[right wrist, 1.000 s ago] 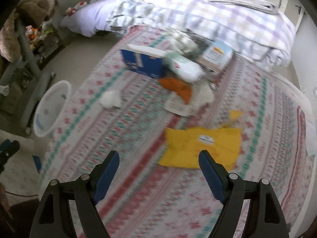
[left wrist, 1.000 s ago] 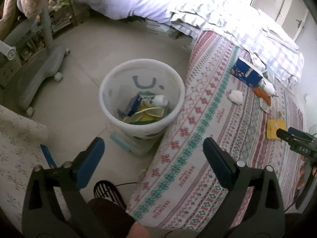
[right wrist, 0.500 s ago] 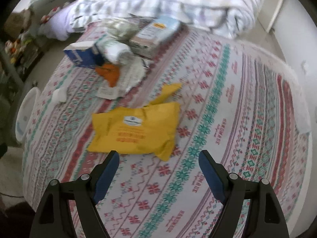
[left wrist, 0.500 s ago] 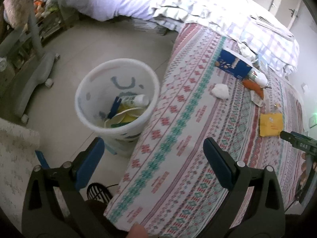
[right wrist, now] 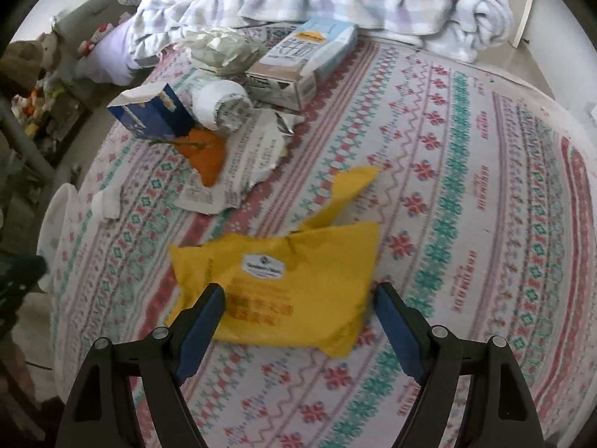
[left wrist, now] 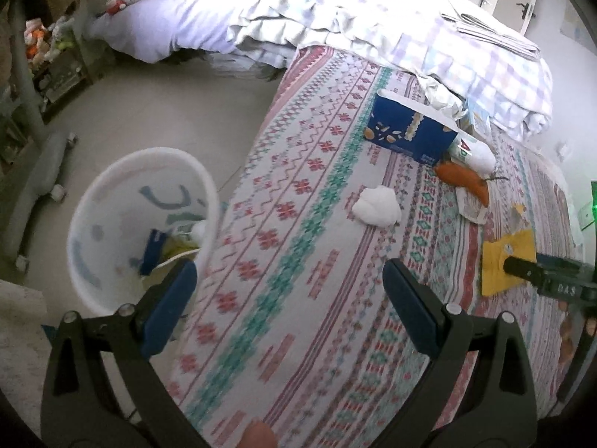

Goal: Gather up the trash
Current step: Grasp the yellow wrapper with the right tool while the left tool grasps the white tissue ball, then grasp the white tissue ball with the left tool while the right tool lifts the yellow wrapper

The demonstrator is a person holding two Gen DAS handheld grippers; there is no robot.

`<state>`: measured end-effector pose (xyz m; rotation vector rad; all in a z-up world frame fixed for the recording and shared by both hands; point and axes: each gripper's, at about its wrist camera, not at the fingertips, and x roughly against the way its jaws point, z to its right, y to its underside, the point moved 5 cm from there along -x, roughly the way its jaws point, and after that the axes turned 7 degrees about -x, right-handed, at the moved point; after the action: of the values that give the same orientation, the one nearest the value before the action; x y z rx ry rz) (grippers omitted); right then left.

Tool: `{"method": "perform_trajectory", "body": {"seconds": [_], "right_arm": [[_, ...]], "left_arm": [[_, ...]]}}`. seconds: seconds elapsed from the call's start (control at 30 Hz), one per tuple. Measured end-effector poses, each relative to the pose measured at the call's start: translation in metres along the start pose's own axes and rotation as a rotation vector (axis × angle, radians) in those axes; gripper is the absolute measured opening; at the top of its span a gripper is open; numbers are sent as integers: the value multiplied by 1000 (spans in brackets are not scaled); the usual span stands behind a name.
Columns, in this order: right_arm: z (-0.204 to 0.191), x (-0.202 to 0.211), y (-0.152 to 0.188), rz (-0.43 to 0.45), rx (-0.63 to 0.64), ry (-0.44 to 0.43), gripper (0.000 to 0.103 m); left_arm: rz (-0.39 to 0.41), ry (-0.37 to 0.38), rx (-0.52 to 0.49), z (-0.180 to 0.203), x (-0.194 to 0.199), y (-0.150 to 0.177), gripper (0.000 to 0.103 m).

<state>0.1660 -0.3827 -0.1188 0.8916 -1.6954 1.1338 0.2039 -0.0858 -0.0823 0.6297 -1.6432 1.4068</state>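
Note:
Trash lies on the patterned bedspread (right wrist: 466,201). A crumpled yellow mailer bag (right wrist: 291,283) lies right under my right gripper (right wrist: 298,310), whose jaws stand open on either side of its near edge without pressing it. Beyond it are torn newspaper (right wrist: 242,160), an orange scrap (right wrist: 209,153), a blue carton (right wrist: 149,115), a white roll (right wrist: 224,106) and a grey-blue box (right wrist: 302,56). My left gripper (left wrist: 287,298) is open and empty above the bed's left edge. A white tissue wad (left wrist: 377,207) lies ahead of it. The white trash bin (left wrist: 123,201) stands on the floor at left.
A checked duvet (left wrist: 429,37) is heaped at the far end of the bed. A lilac pillow (left wrist: 179,26) and a grey chair base (left wrist: 33,183) are on the floor side. The right gripper's tip (left wrist: 522,267) shows over the yellow bag (left wrist: 500,257) in the left wrist view.
My left gripper swung from above the bin to over the bed, towards the tissue. My right gripper came down and closer to the yellow bag, which now sits between its fingers.

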Motion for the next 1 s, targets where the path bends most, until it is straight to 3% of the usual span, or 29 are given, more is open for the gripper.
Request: {"method": "perform_trajectory", "body": {"seconds": [0.17,0.3,0.43,0.63,0.8,0.9,1.0], "right_arm": [[-16,-1,-3,-7,-3,-52,85],[-22,-6,-3,-23,-33,-73,101],[-28,-15,-4,-38,-39,-67,102],[-49,-27,2,-5,71,48,103],[-58,-33,2,21,104,77,103],[-63,-33,1,34,108,84,103],[-54,-29,7,44,103,94,103]], "left_arm": [[25,53,58,4,-14,-8,99],[43,90,83,14,-22,-16,98],[51,130,67,28,-27,-23,86],[39,182,43,42,-43,-24,69],[52,149,1,48,-45,-25,55],[52,129,-4,45,-45,-25,33],[50,119,-3,43,-45,-24,28]]}}
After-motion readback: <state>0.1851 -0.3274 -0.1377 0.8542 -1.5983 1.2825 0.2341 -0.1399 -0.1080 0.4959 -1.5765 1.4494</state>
